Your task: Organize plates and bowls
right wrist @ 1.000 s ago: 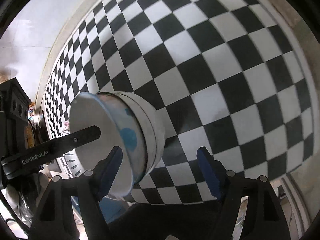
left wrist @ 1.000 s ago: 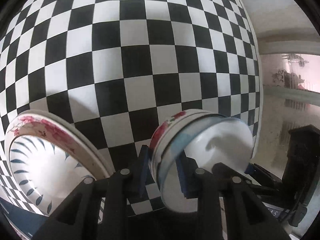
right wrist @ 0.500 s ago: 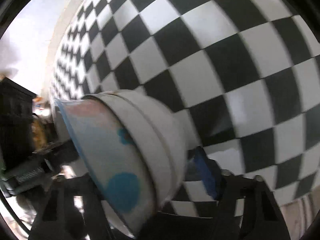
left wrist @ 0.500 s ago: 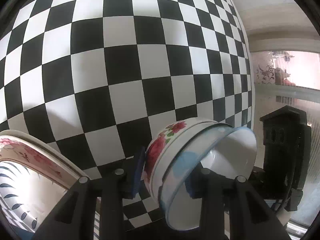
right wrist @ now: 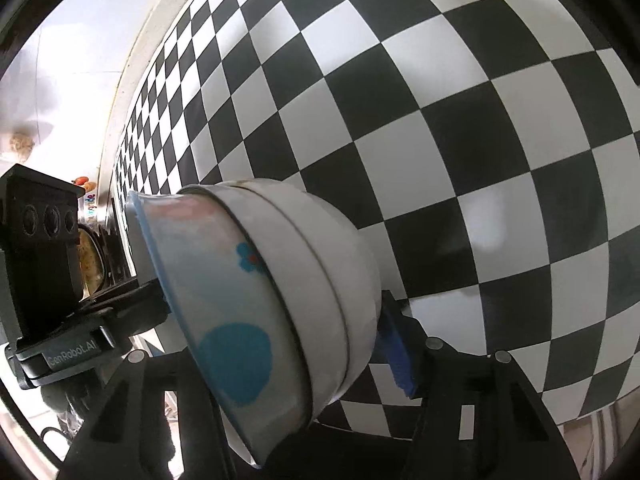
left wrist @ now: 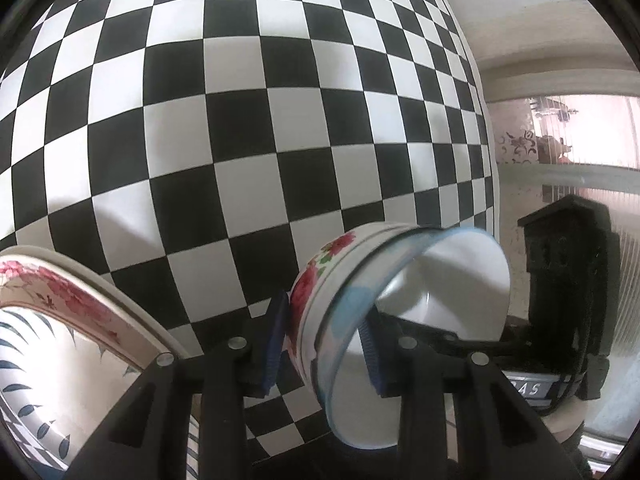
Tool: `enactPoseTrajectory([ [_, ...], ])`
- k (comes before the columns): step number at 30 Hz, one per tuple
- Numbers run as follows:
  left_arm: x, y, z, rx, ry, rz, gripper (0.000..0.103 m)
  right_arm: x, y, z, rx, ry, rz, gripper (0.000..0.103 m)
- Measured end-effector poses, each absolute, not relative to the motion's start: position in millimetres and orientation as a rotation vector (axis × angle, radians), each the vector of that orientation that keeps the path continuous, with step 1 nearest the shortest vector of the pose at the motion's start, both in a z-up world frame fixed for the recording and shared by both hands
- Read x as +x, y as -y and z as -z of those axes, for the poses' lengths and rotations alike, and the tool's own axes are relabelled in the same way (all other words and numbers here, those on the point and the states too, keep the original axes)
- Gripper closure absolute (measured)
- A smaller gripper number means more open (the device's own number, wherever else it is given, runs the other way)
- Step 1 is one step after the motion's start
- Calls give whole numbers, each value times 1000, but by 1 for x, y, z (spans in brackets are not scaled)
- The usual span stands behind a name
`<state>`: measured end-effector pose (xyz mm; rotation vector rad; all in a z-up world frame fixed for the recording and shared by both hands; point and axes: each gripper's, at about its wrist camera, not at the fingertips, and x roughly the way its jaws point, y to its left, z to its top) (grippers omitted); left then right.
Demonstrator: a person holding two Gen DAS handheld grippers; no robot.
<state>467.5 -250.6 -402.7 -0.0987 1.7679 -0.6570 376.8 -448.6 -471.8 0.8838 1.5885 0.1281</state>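
Observation:
A stack of nested bowls (left wrist: 360,292) hangs tilted over the checkered table (left wrist: 240,140). The outer bowl has red flowers, the inner one a blue rim. My left gripper (left wrist: 324,348) is shut on the stack's wall, one pad outside and one inside. In the right wrist view the same bowls (right wrist: 280,300) sit between the jaws of my right gripper (right wrist: 288,360), which are closing. Its blue right pad (right wrist: 396,356) is right at the bowl's side, and the other pad is hidden behind the stack. The left gripper's black body (right wrist: 72,352) shows at the left.
Stacked plates (left wrist: 60,320) with red flowers and blue leaves lie at the lower left of the left wrist view. The right gripper's black body (left wrist: 568,280) rises close behind the bowls. The table's far edge meets a pale wall (right wrist: 80,40).
My right gripper has come down over the bowls and its jaws have narrowed around them. The left gripper has kept its hold and tilted the stack slightly.

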Motion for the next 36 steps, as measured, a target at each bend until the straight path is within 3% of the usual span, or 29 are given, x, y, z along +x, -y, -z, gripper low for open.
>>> enactPoseTrajectory([
  [8,461,245,397,-112,-1768,648,73,376,452,459,897,-1566,-156,51],
  [19,463,217,366,-137,-1708,642,73,387,438,433,869,-1532,-203,51],
  [36,455,109,308,-220,-1605,530,73,414,345,376,756,-1523,-350,51],
])
